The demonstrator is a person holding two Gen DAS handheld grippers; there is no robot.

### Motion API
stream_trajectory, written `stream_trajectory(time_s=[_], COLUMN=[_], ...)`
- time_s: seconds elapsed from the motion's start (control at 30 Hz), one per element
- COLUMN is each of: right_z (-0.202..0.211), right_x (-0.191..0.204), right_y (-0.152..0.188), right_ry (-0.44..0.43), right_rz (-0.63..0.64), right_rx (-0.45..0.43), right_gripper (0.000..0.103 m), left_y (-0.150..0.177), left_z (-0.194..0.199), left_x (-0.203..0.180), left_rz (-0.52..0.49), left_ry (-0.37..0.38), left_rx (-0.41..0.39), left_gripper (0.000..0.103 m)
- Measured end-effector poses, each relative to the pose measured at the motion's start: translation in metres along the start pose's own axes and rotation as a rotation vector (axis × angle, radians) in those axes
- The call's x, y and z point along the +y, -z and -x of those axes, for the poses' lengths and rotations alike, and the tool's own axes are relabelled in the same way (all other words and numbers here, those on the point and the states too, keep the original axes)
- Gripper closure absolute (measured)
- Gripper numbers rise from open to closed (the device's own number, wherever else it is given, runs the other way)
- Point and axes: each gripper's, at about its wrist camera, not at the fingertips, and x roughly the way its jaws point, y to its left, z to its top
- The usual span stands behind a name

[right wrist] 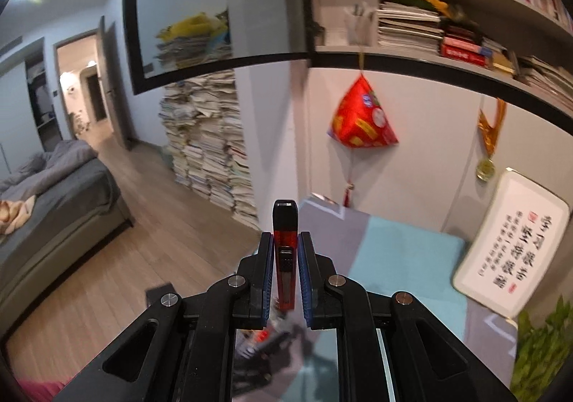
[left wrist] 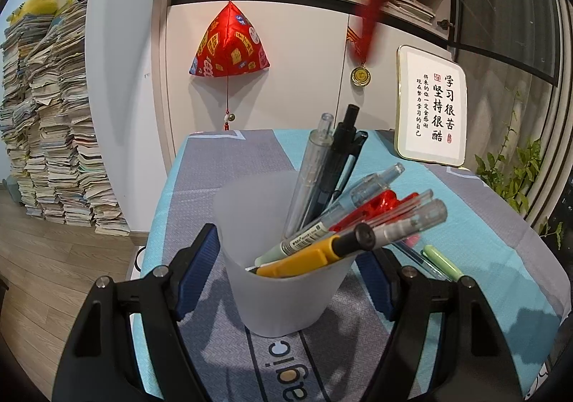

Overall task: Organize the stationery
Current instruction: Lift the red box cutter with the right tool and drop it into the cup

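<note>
The surface [left wrist: 465, 223] wore a teal and grey cloth, and a framed calligraphy plaque [left wrist: 431, 105] leaned at its far right edge. Near the front stood a frosted translucent cup [left wrist: 283, 294], upright on the cloth, between the blue-padded fingers of the left tongs [left wrist: 286, 269]. Those fingers were spread wide to either side of the cup; the far-side pad was close against the wall, but whether either actually pressed on it could not be told.

The cup was crowded with pens [left wrist: 322, 187] fanning up and to the right: clear barrels, a black one, a red one, and a yellow and black utility knife [left wrist: 315, 253] lying across the rim. Just right of the cup, a pale green pen [left wrist: 442, 262] and a clear pen lay flat on the cloth.

The right tongs [right wrist: 285, 273] were raised above the surface and closed tight on a red utility knife [right wrist: 285, 251] with a black cap, held upright along the fingers, its cap poking beyond the tips.
</note>
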Motion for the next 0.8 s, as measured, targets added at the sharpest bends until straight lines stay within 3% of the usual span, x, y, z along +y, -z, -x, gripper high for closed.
stream_trajectory(time_s=[0.4, 0.8], right_z=[-0.070, -0.088], right_x=[0.005, 0.004], right_y=[0.026, 0.039], right_ry=[-0.081, -0.095], right_rz=[-0.035, -0.047], right_rx=[0.154, 0.212], right_gripper=[0.089, 0.089], left_y=[0.000, 0.000], left_z=[-0.001, -0.001], left_x=[0.001, 0.001], left_rz=[0.005, 0.005], left_ry=[0.006, 0.007], left_rx=[0.003, 0.004], left_gripper=[0.029, 0.029])
